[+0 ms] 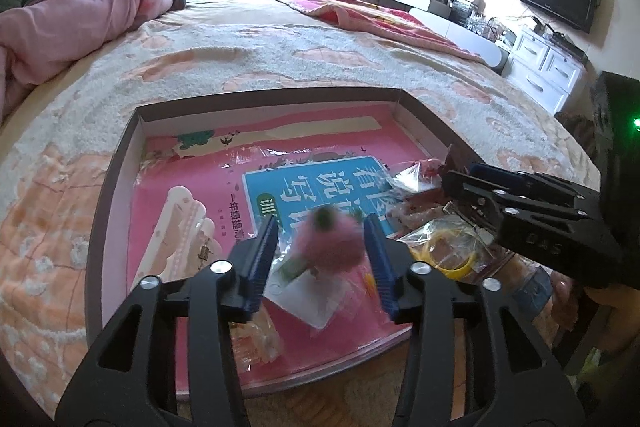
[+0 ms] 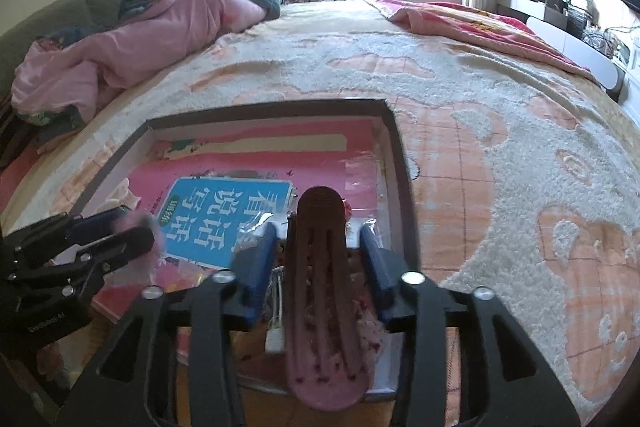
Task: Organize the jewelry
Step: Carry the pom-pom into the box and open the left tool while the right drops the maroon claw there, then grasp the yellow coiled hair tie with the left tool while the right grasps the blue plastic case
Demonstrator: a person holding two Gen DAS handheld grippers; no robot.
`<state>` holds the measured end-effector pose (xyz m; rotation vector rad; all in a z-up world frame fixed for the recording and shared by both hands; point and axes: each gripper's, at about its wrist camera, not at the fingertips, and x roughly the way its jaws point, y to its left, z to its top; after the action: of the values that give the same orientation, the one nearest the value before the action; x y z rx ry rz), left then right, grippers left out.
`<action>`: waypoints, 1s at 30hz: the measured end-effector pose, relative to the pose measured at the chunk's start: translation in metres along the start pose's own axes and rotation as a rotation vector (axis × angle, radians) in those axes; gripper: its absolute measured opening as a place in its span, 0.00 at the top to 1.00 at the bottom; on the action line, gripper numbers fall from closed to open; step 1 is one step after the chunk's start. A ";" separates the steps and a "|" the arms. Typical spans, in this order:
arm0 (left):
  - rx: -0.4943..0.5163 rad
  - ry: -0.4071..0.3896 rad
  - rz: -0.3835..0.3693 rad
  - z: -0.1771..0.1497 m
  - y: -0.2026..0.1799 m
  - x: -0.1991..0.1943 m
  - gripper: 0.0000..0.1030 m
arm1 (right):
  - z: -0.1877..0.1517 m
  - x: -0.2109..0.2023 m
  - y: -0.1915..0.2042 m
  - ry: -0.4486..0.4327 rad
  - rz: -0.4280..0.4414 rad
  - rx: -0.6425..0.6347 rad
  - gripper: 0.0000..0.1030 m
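Sunlit bedroom, with a shallow dark-rimmed box (image 1: 120, 163) on the bed's fluffy peach-and-cream blanket (image 1: 280, 51), a pink book (image 1: 340, 147) lying flat inside it among small plastic bags of trinkets. Over the box's near part, the left gripper (image 1: 320, 251) has its blue pads parted around a blurred pink fluffy hair ornament (image 1: 328, 239), not pressing it. At the box's right side, the right gripper (image 2: 320, 259) stands with jaws apart around a dark pink slotted hair clip (image 2: 324, 291), gaps on both sides.

Bed (image 1: 280, 51) with cream-and-peach fleece cover fills the frame. Shallow box (image 1: 105, 187) sits on it at lower centre. Pink quilt (image 1: 80, 15) bunched upper left, red blanket (image 1: 360, 13) upper right.
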<state>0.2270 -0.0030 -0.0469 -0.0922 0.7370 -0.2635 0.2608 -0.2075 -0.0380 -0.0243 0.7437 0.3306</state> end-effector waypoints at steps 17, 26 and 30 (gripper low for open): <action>-0.028 -0.079 0.043 -0.011 -0.007 -0.041 0.14 | -0.026 -0.071 -0.018 -0.133 0.005 0.043 0.08; -0.069 -0.115 0.058 -0.017 -0.004 -0.068 0.11 | -0.042 -0.089 -0.018 -0.134 0.014 0.033 0.07; -0.076 -0.114 0.070 -0.023 -0.004 -0.074 0.11 | -0.051 -0.093 -0.018 -0.126 0.015 0.026 0.07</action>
<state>0.1578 0.0138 -0.0152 -0.1524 0.6352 -0.1617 0.1692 -0.2582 -0.0151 0.0265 0.6237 0.3331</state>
